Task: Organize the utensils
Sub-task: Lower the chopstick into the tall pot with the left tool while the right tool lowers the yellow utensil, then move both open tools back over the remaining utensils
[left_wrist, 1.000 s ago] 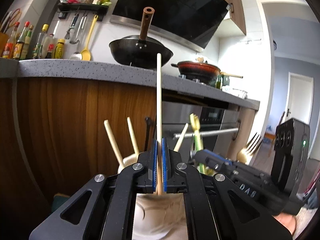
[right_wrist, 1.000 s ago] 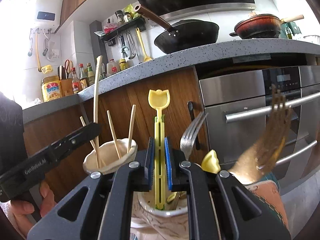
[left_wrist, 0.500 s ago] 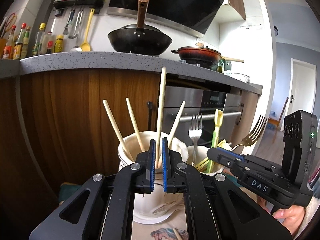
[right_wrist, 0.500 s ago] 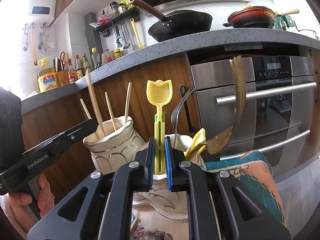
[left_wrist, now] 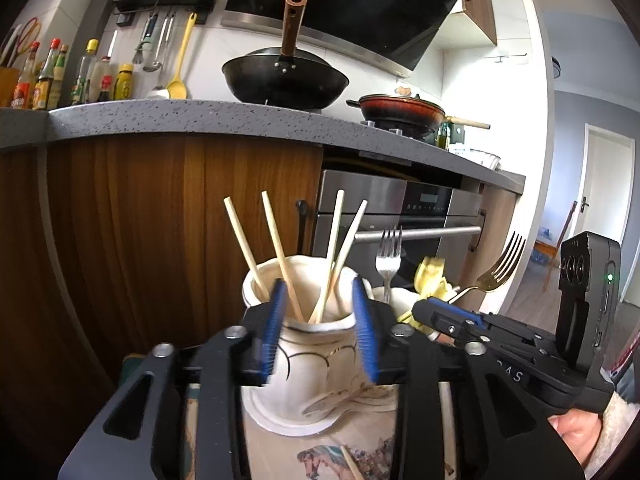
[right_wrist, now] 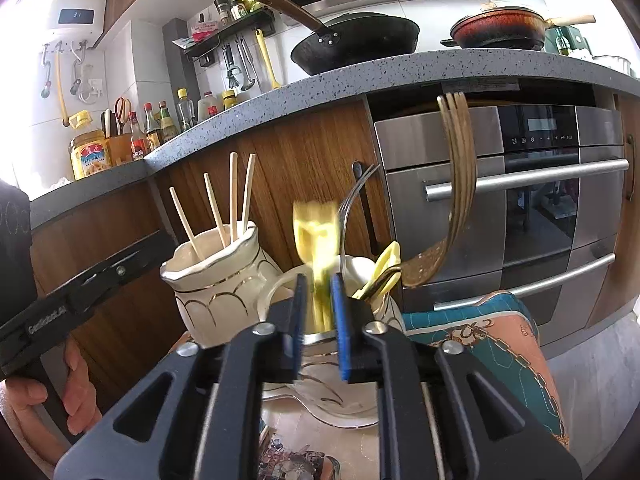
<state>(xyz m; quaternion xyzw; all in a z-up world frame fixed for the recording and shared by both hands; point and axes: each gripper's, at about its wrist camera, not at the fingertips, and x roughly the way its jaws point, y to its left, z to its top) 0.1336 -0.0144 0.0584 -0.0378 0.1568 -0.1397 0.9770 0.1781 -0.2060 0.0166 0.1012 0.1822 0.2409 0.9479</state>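
Note:
My left gripper (left_wrist: 320, 332) is open, its blue pads either side of a cream ceramic holder (left_wrist: 316, 364) that holds several wooden chopsticks (left_wrist: 280, 252). My right gripper (right_wrist: 320, 320) is open; a yellow plastic utensil (right_wrist: 314, 236), blurred, stands between its pads in a second cream holder (right_wrist: 360, 276). That holder also has a silver fork (right_wrist: 354, 196), a gold fork (right_wrist: 460, 184) and another yellow piece (right_wrist: 386, 264). The chopstick holder (right_wrist: 216, 280) stands to its left. The right gripper also shows in the left wrist view (left_wrist: 432, 312).
A patterned mat (right_wrist: 320, 452) lies under the holders, with one loose chopstick (left_wrist: 352, 464) on it. A teal and orange cloth (right_wrist: 492, 336) lies at the right. Behind are wooden cabinets (left_wrist: 160, 220), an oven (right_wrist: 540, 200) and a counter with a wok (left_wrist: 284, 80).
Both grippers opened. The left let a chopstick drop into the chopstick holder and drew back. The right released the yellow utensil into the second holder; the gold fork swung upright.

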